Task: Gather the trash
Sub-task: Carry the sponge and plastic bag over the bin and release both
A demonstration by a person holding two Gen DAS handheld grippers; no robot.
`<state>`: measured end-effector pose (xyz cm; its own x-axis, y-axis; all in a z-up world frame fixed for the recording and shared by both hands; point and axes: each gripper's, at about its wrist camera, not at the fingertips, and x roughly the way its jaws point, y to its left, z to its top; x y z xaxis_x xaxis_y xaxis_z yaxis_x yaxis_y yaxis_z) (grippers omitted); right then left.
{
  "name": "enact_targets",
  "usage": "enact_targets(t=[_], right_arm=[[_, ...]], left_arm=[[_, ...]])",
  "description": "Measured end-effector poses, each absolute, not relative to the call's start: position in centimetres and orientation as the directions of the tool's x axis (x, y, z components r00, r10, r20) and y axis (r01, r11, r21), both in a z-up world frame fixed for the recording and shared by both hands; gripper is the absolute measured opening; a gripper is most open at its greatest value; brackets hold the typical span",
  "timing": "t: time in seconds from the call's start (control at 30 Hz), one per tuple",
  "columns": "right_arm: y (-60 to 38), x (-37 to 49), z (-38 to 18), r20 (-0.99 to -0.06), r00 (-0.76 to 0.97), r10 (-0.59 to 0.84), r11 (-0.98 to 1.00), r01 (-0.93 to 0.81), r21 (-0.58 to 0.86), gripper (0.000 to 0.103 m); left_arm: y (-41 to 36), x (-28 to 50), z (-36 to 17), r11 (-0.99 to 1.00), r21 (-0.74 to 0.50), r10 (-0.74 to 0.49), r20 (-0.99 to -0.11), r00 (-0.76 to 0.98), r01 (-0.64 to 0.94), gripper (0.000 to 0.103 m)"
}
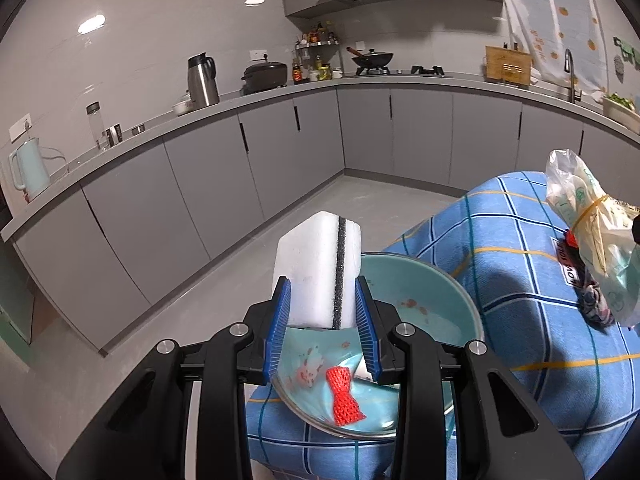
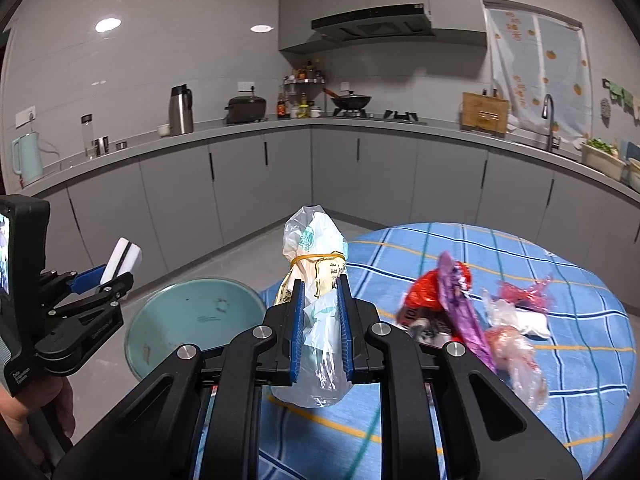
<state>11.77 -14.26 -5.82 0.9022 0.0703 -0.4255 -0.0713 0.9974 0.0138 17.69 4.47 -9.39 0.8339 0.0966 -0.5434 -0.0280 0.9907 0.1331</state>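
Blue checked cloth covers the table where we are working, and the job looks only partly done: we have the right gripper pressed together on a rolled, translucent plastic bag bound with a yellow rubber band, held upright above the near edge of the table, while the left gripper pinches a white sponge block with a dark stripe down its side, poised over the teal glass bowl. Inside that bowl we see a scrap of red mesh netting and some reddish smears, so at least one piece of rubbish has, we judge, been gathered there. Left to collect is the loose heap on the cloth to the right of the bag: a red wrapper, a purple wrapper, a pink cellophane twist, a crumpled clear film and a white scrap, all lying close together and partly overlapping. We see no bin in either view, so we cannot tell where the held bag is meant to go. As for writing, the bag carries green printed marks and some dark characters on a yellowish panel, too small and creased for us to read; a black-and-white label on the wrapper beneath it shows a few capital letters that we cannot make out with confidence, and the window curtain bears orange characters, also illegible
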Motion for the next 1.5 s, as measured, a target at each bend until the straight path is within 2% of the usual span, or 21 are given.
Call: enact_targets(t=[0.6, 1.23, 1.33, 1.43, 1.5], right_arm=[[-9.8, 14.7, -5.8, -0.42, 0.881, 0.217, 0.975, -0.22, 0.043, 0.017], [-7.5, 18.4, -10.0, -0.513, 0.81, 0.285, 0.952, -0.3, 0.056, 0.017], [-7.0, 18.9, -10.8, -0.532, 0.795, 0.29, 0.949, -0.311, 0.053, 0.017], [-6.7, 19.3, -11.5, -0.544, 0.787, 0.292, 0.947, -0.316, 0.052, 0.018], [-6.7, 19.4, -11.8, -0.545, 0.787, 0.29, 0.948, -0.314, 0.051, 0.026]], left_arm=[[6.5, 18.7, -9.5, 0.991, 0.109, 0.123, -0.546, 0.829, -0.075, 0.033], [5.9, 20.8, -12.8, 0.997, 0.076, 0.058, -0.614, 0.787, -0.014, 0.037], [5.8, 20.9, -13.2, 0.997, 0.076, 0.053, -0.62, 0.783, -0.007, 0.042], [5.9, 21.0, -13.2, 0.997, 0.081, 0.055, -0.617, 0.785, -0.006, 0.055], [6.2, 21.0, -13.1, 0.997, 0.075, 0.058, -0.613, 0.788, -0.015, 0.059]])
